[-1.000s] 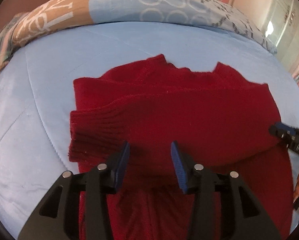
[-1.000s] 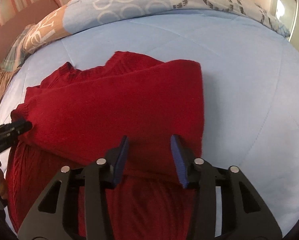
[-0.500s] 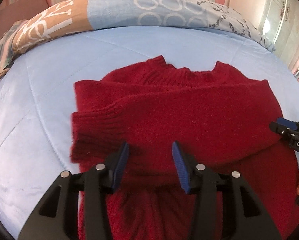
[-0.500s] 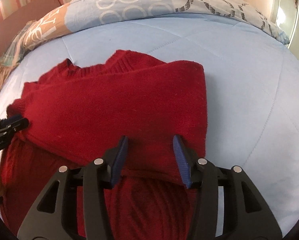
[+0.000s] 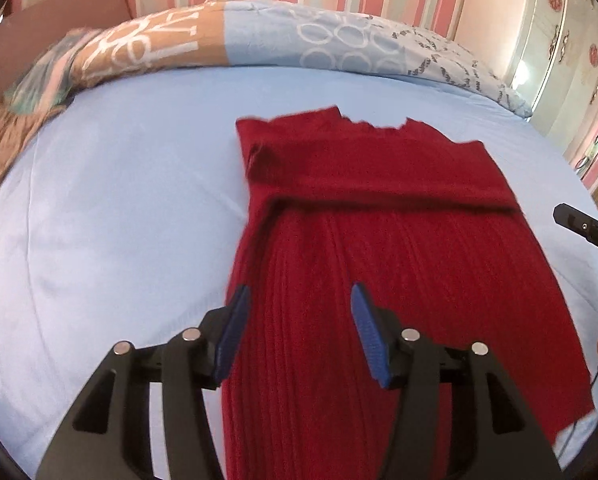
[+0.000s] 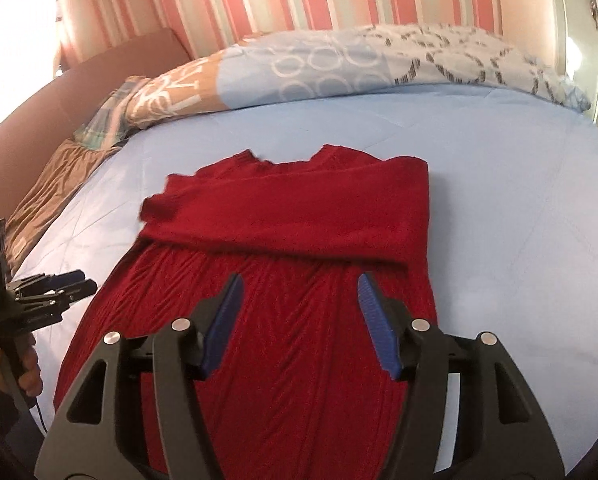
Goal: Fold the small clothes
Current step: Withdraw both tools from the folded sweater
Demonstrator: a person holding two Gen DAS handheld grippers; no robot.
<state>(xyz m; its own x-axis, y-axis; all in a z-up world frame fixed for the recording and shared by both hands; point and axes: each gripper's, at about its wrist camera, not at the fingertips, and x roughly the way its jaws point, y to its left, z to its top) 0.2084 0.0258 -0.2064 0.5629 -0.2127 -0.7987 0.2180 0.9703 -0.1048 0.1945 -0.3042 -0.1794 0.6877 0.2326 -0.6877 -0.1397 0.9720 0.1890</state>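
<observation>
Lying flat on the blue bed (image 5: 119, 208), the red sweater (image 5: 379, 240) has both sleeves folded across its chest; the left gripper (image 5: 299, 332) and right gripper (image 6: 299, 320) hover above it, jaws opening, pinching nothing

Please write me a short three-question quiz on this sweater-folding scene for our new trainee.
1. True or false: the red sweater lies on a light blue bed cover.
2. Which part of the sweater is folded across its chest? A) the hem B) the sleeves C) the collar
3. Is either the left gripper or the right gripper clamped on the fabric?

Key
1. True.
2. B: the sleeves lie as a band across the upper body, below the collar.
3. No: both sets of jaws are opening above the ribbed lower body, with no cloth pinched between the pads.
</observation>
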